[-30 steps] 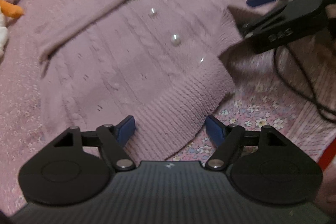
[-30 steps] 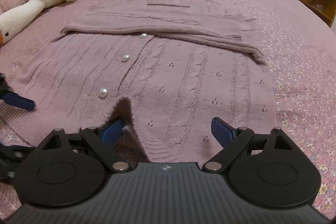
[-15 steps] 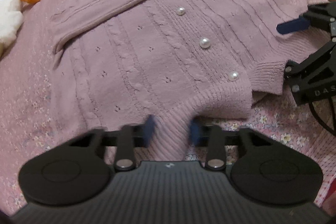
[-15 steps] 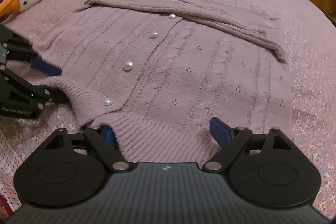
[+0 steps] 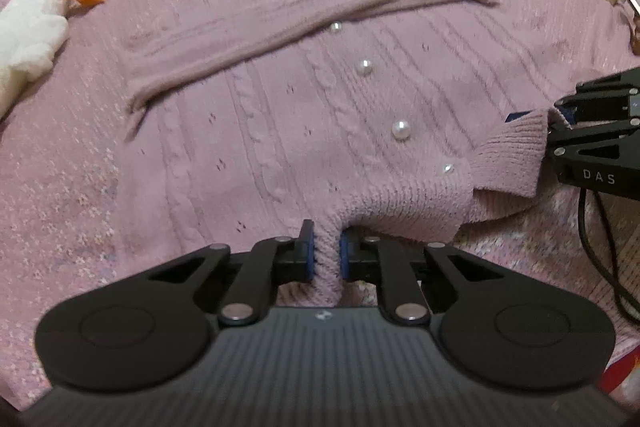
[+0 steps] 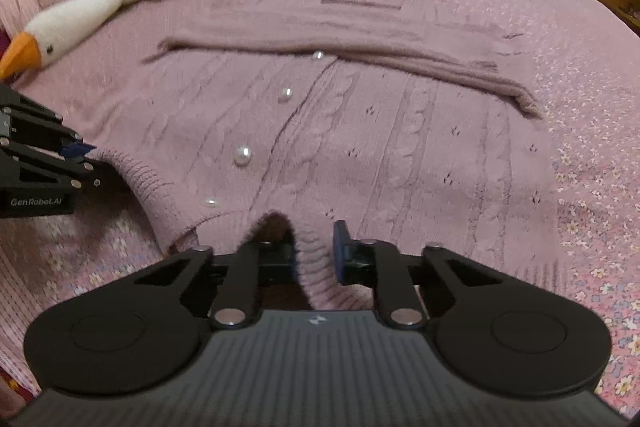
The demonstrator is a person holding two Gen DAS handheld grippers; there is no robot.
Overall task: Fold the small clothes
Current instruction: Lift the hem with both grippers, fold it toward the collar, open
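cardigan (image 5: 280,131) spread on the bed (image 5: 60,187), hem at its near edge | left gripper (image 5: 326,254) just closed — pinching hem rib | right gripper (image 6: 316,253) just closed — pinching hem | risk: thin bite on stretchy knit may slip when lifted; uneven lift skews fold, shifts folded sleeves (image 5: 304,23)

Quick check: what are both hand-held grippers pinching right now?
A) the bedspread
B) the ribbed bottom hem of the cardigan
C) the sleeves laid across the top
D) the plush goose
B: the left hand-held gripper and right hand-held gripper each have the cardigan's ribbed hem bunched between their blue pads.
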